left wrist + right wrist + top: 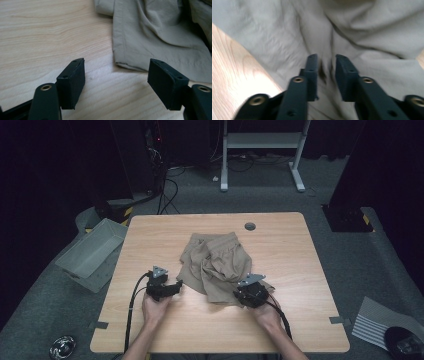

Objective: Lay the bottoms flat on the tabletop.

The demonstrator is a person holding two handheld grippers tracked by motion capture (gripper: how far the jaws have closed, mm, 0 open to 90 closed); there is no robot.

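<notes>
Overhead forward-down; tong cameras close on shorts (216,266)

No readable text or label shows anywhere.

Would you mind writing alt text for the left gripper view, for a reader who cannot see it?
The left gripper holds its two black jaws wide apart, low over a light wooden table, with nothing between them. Just beyond the jaws lies the hemmed edge of crumpled khaki shorts, spreading toward the upper right.
</notes>
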